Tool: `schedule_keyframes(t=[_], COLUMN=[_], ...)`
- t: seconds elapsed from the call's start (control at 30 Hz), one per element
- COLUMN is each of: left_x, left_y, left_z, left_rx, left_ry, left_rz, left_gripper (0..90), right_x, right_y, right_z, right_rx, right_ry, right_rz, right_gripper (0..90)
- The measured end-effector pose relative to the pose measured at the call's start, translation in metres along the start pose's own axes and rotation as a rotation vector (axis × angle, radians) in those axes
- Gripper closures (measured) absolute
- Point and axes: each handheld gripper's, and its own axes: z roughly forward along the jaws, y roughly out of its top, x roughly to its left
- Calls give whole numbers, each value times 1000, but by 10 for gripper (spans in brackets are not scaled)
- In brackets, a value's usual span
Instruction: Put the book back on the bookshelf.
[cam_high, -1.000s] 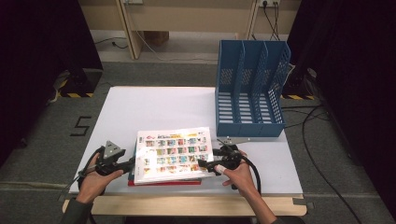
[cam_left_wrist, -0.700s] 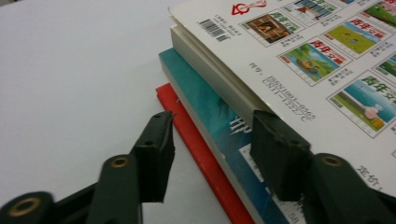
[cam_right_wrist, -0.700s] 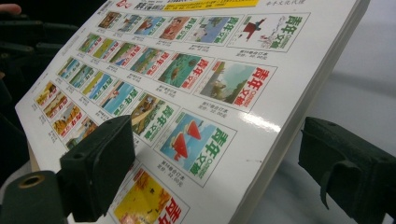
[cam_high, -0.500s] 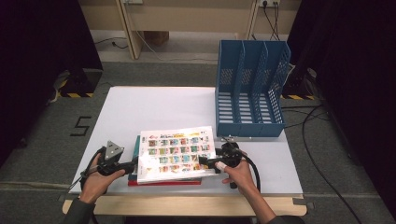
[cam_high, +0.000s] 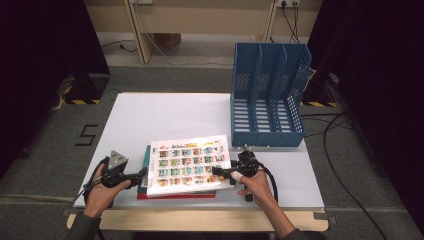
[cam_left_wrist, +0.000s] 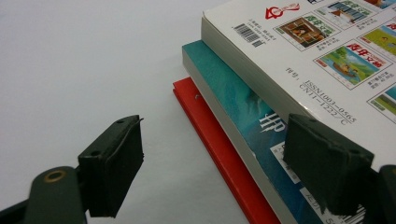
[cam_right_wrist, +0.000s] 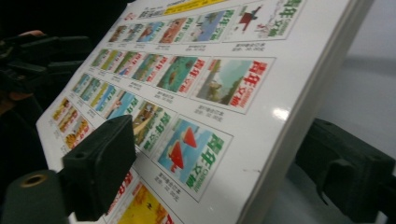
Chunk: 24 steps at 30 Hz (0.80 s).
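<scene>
White-covered magazine with a grid of small colour pictures (cam_high: 190, 161) lies on top of a stack of 3 at the near edge of the white worktop (cam_high: 170, 112). In the right gripper view its right-hand edge looks raised off what lies below and tilted, with one black jaw on the printed cover and the other beneath the edge.

1. Right gripper (cam_high: 220, 171): jaws pinching the magazine's right edge; the grip sits at the edge only, not deep onto the cover.
2. Left gripper (cam_high: 141, 175): jaws spread, holding nothing. In the left gripper view one jaw stands over bare worktop and the other just beside the stack's left side. Contact with the stack cannot be confirmed.
3. Stack: under the magazine lie a teal paperback book (cam_left_wrist: 233, 105) and, lowest, a thin red-covered book (cam_left_wrist: 210, 135), each stepping out a little further to the left.
4. Beyond, well apart at the far right: a blue perforated plastic file rack with 3 upright slots (cam_high: 267, 95), all slots empty as far as can be seen.

Assessment: the step in hand appears to be lifting the top magazine off the stack. The next move likely calls for a steady raise and a turn to upright before it travels to a rack slot; the thin edge grip may let it sag or slip.
</scene>
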Motion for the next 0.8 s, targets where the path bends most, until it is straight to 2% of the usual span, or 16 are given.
schedule_keyframes(t=[0.07,0.23,0.27,0.33,0.43,0.5,0.53,0.63,0.7,0.8], left_x=[1,0,0,-2,-2,-2,-2,-2,-2,-1], left_y=[0,0,-1,0,-1,-1,-1,-1,-2,-2], left_z=[0,1,2,1,2,2,1,1,1,1], left_rx=[0,2,3,2,2,-3,0,1,1,-2], left_ry=[-5,-21,-31,-23,-23,-24,-28,-32,-39,-48], left_rz=[-2,-12,-15,-2,-2,-10,-16,-24,-30,-40], left_gripper=[188,186,186,185,184,188,199,217,227,238], right_x=[0,2,2,2,6,10,13,11,6,2], right_y=[2,4,4,5,9,11,12,13,15,21], right_z=[2,2,1,-2,-9,-12,-12,-12,-11,-7], right_rx=[-4,3,1,-13,-24,-25,-19,-26,-43,-57], right_ry=[30,29,26,18,-3,-25,-34,-22,16,74], right_rz=[-21,-30,-32,-24,-93,-152,-161,-148,-100,-67], right_gripper=[201,217,235,299,442,480,485,505,517,538])
